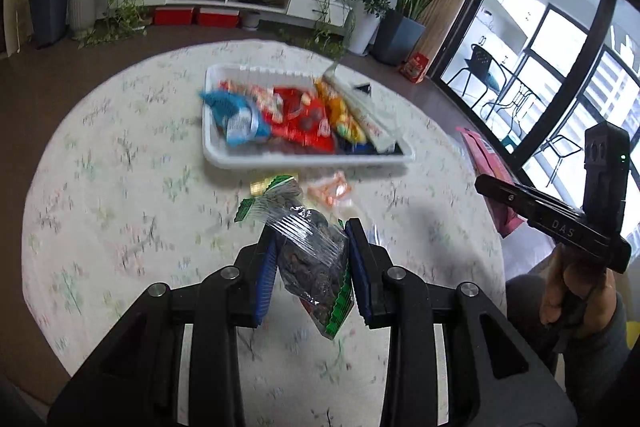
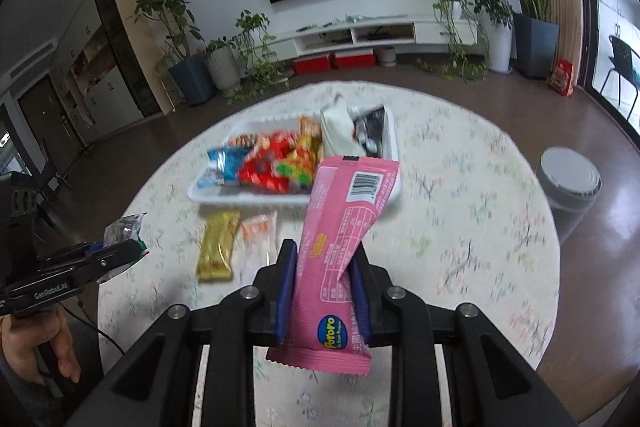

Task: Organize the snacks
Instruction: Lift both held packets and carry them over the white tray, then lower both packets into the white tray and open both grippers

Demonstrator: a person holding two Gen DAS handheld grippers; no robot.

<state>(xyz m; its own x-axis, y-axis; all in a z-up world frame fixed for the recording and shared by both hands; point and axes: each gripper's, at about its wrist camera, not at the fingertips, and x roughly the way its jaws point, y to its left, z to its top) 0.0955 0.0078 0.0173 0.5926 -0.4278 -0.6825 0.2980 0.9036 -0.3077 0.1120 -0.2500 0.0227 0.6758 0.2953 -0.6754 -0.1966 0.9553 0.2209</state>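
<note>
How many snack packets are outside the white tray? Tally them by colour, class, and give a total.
Pink packet: 1
Clear, green-edged packet: 1
Gold packet: 1
Orange-and-white packet: 1
Total: 4

Everything in the tray (image 1: pixel 224 155) is smeared by motion blur, so labels on those packets can't be read. The tablecloth (image 1: pixel 120 187) print is blurry too. The pink pack (image 1: pixel 486 163) is mostly hidden behind the right gripper (image 1: pixel 490 185) in the left view.
</note>
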